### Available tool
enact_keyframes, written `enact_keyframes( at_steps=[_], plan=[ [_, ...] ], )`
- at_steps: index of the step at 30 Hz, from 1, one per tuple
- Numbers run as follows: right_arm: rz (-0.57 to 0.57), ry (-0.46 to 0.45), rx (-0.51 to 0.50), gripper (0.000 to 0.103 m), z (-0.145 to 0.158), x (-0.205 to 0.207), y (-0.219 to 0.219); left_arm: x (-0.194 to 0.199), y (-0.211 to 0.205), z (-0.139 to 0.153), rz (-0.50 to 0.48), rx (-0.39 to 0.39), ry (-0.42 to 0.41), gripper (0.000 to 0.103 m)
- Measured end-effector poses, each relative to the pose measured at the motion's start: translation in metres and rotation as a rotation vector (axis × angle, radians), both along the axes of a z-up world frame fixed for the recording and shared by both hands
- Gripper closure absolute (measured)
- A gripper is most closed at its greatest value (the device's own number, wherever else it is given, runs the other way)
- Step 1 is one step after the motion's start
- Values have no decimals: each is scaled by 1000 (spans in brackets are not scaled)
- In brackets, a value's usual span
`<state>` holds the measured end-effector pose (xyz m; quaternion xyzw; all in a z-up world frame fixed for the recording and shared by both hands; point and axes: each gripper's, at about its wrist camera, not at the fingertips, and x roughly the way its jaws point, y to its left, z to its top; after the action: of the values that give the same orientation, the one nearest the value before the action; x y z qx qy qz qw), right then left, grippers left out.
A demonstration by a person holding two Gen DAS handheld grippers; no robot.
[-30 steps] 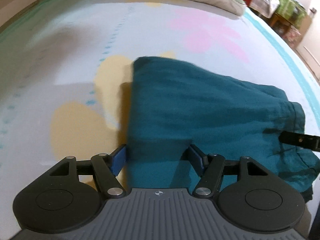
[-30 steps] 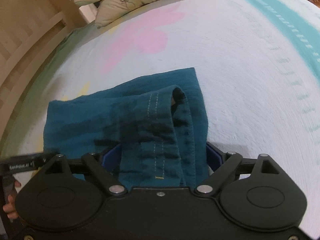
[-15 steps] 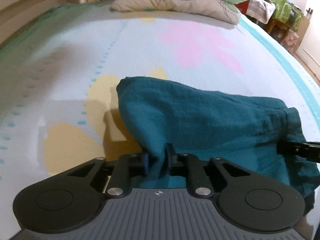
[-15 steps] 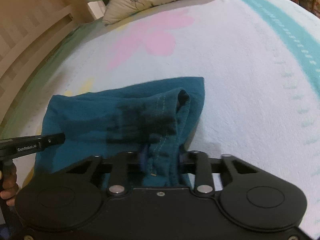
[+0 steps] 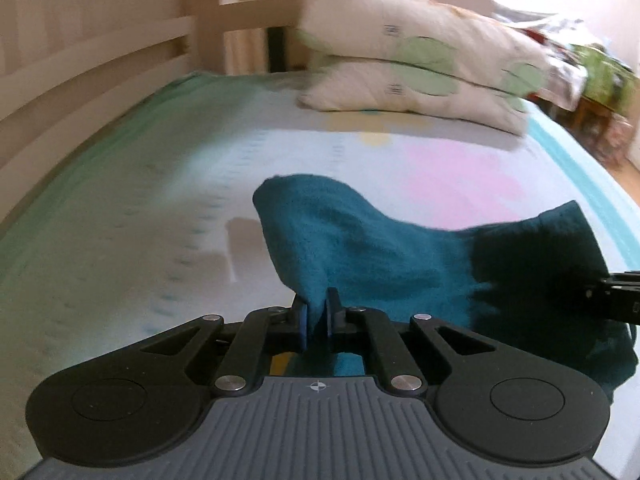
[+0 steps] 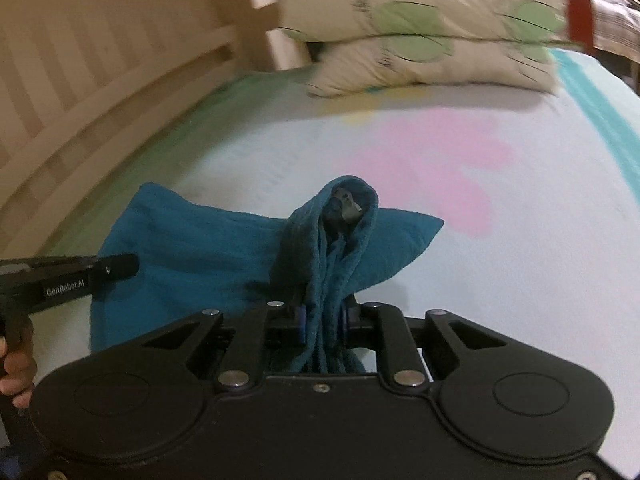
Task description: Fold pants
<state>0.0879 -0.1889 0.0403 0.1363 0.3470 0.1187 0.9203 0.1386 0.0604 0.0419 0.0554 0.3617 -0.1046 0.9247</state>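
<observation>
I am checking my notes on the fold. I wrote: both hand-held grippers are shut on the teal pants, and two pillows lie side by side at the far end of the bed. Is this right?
Not quite. The pillows are stacked one on the other, not side by side; the right wrist view shows it. The rest holds: the left hand-held gripper and the right hand-held gripper are both shut on the teal pants.

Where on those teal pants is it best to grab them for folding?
By the near edge, one end each, coming in low from the front, as now. The left gripper is shut on a thin fold, and the right gripper on the thicker bunched waistband. The pants then hang evenly between them over the bed.
</observation>
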Motion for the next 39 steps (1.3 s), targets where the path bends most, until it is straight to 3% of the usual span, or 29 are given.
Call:
enact_keyframes(
  at_steps=[4,9,12,15,19,22,24,28,36,39],
  plan=[
    [11,64,33,79,-23,47,16,32,28,-20,69,-19,90,95],
    [-2,158,-3,72,-67,78,15,60,44,-73,127,-33,245,88],
    [-41,175,-41,49,-75,80,6,60,43,-80,145,-34,240,82],
    [-41,201,-1,47,-74,81,-12,57,46,-75,144,-32,243,81],
    [-85,172,-58,43,-53,65,-20,56,49,-57,201,-7,209,81],
    [-104,124,-61,43,-33,48,-21,41,50,-40,219,33,163,81],
    [-87,82,-60,45,-22,34,-14,26,49,-30,220,20,147,81],
    [-3,57,-71,59,-18,12,14,2,36,-26,208,-44,167,81],
    [4,175,-162,60,-63,0,46,-20,-3,-76,158,-10,305,81],
    [9,166,-182,61,-71,1,47,-21,-6,-84,146,24,266,81]
  ],
)
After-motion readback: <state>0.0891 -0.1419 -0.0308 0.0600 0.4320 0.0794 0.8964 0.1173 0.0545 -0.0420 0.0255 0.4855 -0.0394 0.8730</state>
